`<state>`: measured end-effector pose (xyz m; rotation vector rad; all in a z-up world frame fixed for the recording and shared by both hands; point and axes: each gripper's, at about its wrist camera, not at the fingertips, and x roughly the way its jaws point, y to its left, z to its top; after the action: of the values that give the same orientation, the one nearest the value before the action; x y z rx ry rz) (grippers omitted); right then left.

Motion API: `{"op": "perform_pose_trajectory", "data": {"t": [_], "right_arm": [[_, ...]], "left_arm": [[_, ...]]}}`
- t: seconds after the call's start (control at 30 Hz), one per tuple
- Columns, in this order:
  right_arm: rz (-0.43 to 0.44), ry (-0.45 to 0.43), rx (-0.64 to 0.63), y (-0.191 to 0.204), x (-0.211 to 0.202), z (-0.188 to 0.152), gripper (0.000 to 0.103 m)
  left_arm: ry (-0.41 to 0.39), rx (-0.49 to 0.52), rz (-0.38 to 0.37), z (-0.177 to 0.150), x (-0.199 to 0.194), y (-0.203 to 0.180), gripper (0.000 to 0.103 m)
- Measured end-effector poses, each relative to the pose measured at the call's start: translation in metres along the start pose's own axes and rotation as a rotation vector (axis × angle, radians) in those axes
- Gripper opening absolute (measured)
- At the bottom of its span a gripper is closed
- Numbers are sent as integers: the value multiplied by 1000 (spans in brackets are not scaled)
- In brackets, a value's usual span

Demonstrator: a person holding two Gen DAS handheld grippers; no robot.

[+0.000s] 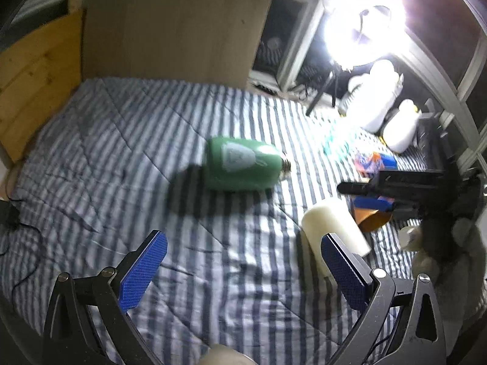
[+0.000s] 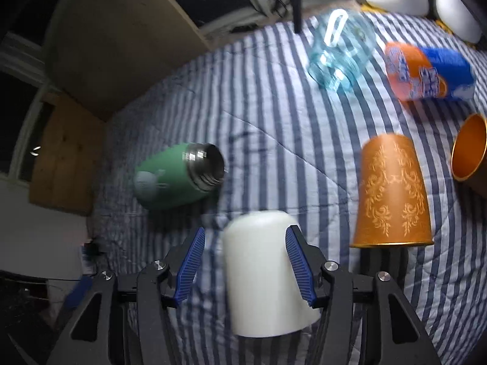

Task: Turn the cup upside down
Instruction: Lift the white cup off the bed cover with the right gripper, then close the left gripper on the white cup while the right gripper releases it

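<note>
Left wrist view: the left gripper (image 1: 243, 269) hangs spread wide and empty over the striped quilt (image 1: 152, 140); the white cup (image 1: 334, 228) stands base-up just right of it.

Right wrist view: the right gripper (image 2: 245, 261) straddles the white cup (image 2: 264, 270), jaws released, only its right pad looks to be touching. A green bottle (image 2: 173, 179) lies left of the cup.

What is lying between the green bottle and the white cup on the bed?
Nothing: in the right wrist view only bare striped bedcover separates the green bottle from the white cup, which sits between the open right tool's fingers.
</note>
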<state>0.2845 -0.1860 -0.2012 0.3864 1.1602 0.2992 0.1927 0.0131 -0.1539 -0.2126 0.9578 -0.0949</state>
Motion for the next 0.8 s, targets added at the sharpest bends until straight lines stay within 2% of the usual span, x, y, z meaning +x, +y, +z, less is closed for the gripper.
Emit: {"op": "perform_pose_trajectory", "data": {"t": [0.23,0.37,0.5,0.8], "right_arm": [[18,-105,-36,-7,-54,-17,52],[12,-167,-24,-27,-85,-38,52],[-3,-230,32,-62,-111,-59,52],[-44,-291,133,-116,-140,-98,52]], "left_arm": [[126,2,-69,12,50,-35,102],[210,-21,-117,16,83,-58,102],[299,-53,-132,16,118,-74,102],[370,-48,-124,22,154,-101,99]]}}
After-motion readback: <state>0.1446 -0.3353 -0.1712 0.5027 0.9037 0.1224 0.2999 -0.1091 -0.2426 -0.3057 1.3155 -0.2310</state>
